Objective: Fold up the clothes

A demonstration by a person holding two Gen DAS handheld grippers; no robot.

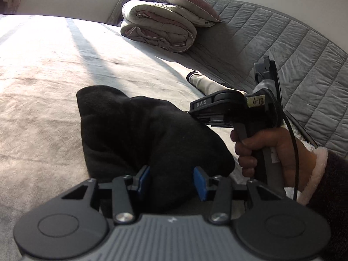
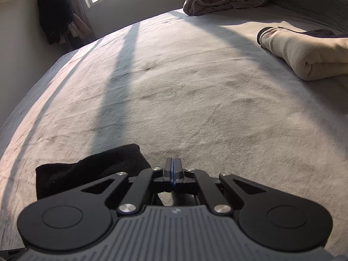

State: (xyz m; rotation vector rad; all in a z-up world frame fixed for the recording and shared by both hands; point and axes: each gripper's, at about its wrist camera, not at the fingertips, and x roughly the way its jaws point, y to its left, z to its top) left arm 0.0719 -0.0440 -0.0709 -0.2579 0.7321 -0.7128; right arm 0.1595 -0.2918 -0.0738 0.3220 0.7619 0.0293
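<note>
Here the left gripper (image 1: 171,181) fingers gape around black cloth (image 1: 139,130) on the sunlit bed (image 2: 195,100); right gripper (image 2: 173,170) pressed together.

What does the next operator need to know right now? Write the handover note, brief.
Left gripper: open, blue pads either side of the black garment, not clamped.
Right gripper: shut, pads together, nothing visible between them; the black garment lies just to its left on the bed.
Beige garment: already folded, lying further up the bed on the right.
Folded duvet and pillow: stacked at the head, not part of the job.
Left: the black garment looks bunched; fold it.
</note>
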